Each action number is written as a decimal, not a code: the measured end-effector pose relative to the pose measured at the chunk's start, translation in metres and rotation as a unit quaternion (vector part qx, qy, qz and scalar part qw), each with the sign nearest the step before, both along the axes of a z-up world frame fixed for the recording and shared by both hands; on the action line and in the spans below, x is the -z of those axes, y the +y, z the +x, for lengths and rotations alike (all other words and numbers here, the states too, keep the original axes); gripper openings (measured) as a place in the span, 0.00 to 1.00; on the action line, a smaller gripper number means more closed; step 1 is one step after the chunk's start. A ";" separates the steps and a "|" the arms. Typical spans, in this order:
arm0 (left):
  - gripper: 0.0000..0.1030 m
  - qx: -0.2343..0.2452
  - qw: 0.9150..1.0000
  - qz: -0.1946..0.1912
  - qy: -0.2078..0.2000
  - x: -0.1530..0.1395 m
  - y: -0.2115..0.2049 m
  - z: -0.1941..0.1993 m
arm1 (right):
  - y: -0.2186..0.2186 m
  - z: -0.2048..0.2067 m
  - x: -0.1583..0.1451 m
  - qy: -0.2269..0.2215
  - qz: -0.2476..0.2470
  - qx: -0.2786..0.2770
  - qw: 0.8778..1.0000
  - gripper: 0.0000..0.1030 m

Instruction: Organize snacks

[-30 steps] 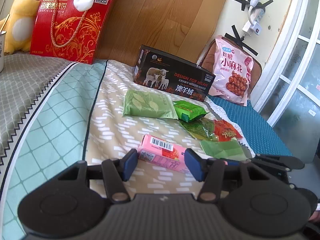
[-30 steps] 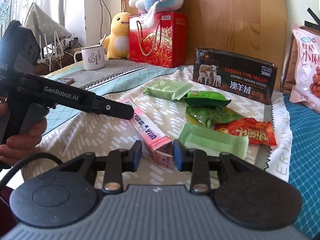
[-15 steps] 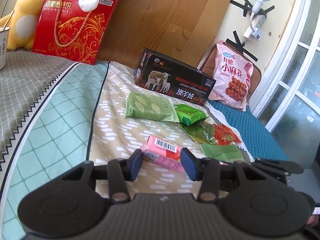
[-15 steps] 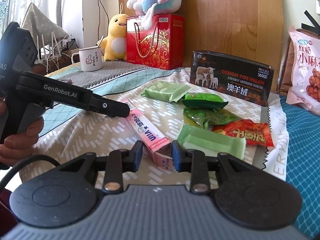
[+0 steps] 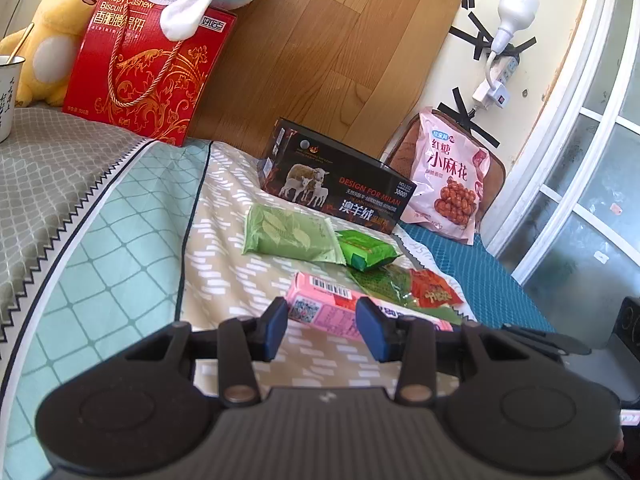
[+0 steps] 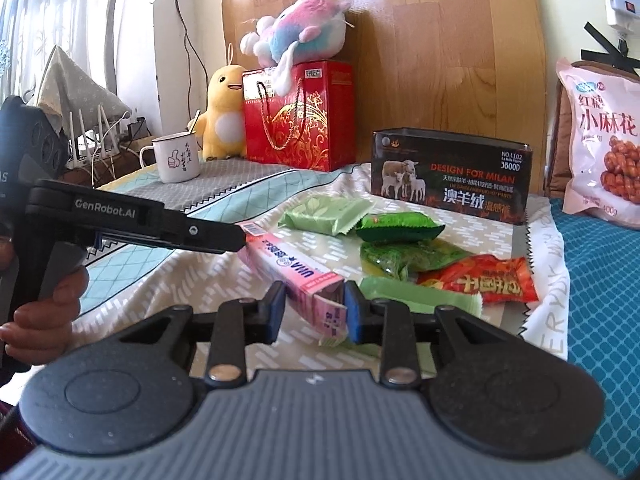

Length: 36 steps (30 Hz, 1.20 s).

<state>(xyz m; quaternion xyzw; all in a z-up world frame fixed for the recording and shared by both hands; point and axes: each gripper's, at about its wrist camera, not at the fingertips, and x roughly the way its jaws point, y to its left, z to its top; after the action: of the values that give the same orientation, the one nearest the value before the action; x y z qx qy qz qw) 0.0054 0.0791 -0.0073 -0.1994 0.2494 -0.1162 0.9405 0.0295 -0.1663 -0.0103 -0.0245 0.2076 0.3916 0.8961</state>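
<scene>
A long pink snack box (image 5: pixel 320 309) (image 6: pixel 294 274) lies on the patterned cloth. My left gripper (image 5: pixel 322 326) has its jaws on either side of the box's barcode end, touching or nearly so. My right gripper (image 6: pixel 314 312) is shut on the box's other end, which is tilted between the blue pads. Beyond the box lie a pale green packet (image 5: pixel 286 234), a bright green packet (image 5: pixel 366 248) (image 6: pixel 400 227), a dark green packet (image 6: pixel 412 258), a red packet (image 6: pixel 480 280) and a flat light green packet (image 6: pixel 420 294).
An open black box (image 5: pixel 336 188) (image 6: pixel 448 178) with sheep printed on it stands behind the snacks. A pink bag (image 5: pixel 450 184) leans at the back right. A red gift box (image 5: pixel 148 68), plush toys and a white mug (image 6: pixel 176 158) stand at the back left.
My left gripper's jaws have narrowed around the pink box's barcode end. My right gripper stays shut on the other end, and that end has lifted and tilted.
</scene>
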 end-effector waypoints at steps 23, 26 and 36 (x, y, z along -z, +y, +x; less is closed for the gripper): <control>0.37 0.000 1.000 -0.005 -0.003 0.001 0.001 -0.001 | -0.001 0.001 0.000 0.009 0.004 -0.001 1.000 0.33; 0.37 0.000 1.000 -0.005 -0.003 0.001 0.001 -0.002 | -0.001 0.001 0.000 0.009 0.004 -0.002 1.000 0.33; 0.23 0.056 0.998 -0.020 -0.012 -0.012 -0.013 0.002 | 0.001 0.004 -0.010 0.006 0.025 -0.013 1.000 0.29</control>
<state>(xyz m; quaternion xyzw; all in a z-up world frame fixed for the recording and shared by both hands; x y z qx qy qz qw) 0.0078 0.0658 0.0051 -0.2028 0.2463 -0.1767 0.9311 0.0330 -0.1650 0.0001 -0.0020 0.2031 0.4082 0.8900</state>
